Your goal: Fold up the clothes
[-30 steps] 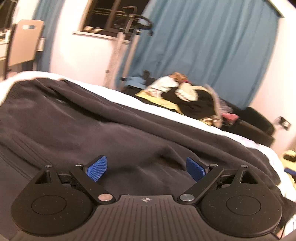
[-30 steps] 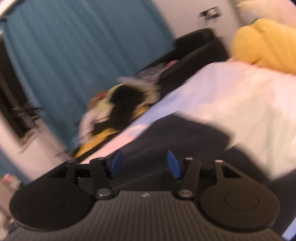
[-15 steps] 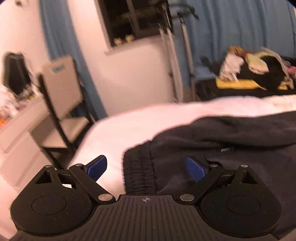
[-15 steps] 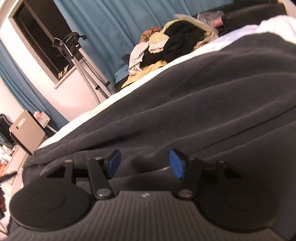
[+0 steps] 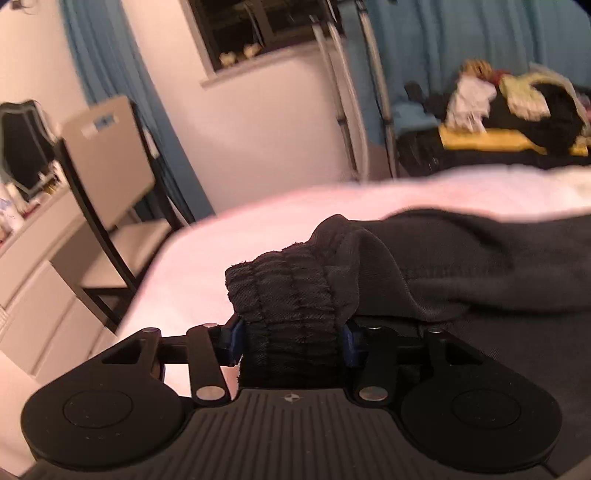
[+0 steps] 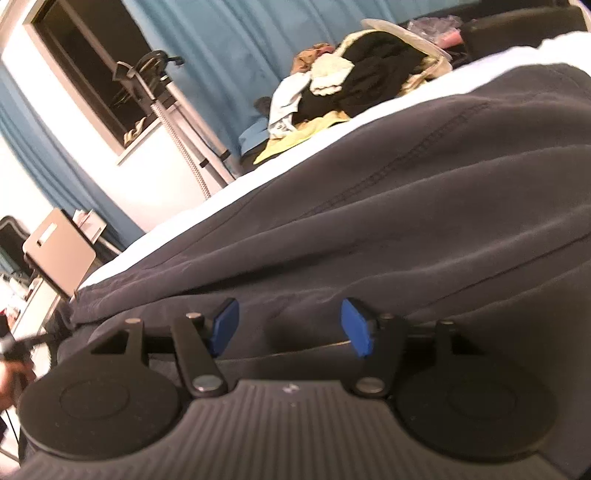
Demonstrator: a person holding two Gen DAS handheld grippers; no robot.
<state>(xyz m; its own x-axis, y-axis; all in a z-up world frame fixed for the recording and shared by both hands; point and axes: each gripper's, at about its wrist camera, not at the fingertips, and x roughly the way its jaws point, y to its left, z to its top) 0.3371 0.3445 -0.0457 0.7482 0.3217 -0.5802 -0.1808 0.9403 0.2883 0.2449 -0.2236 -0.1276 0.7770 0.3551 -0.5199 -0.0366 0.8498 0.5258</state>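
A beige folding chair stands beside a pale drawer unit; teal curtains flank a dark window.

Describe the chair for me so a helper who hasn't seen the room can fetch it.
Find the window between the blue curtains. Below and left of it, past the white bed's corner, stands the chair. Its tan seat and back on a thin black frame set it apart from the pale drawers alongside.
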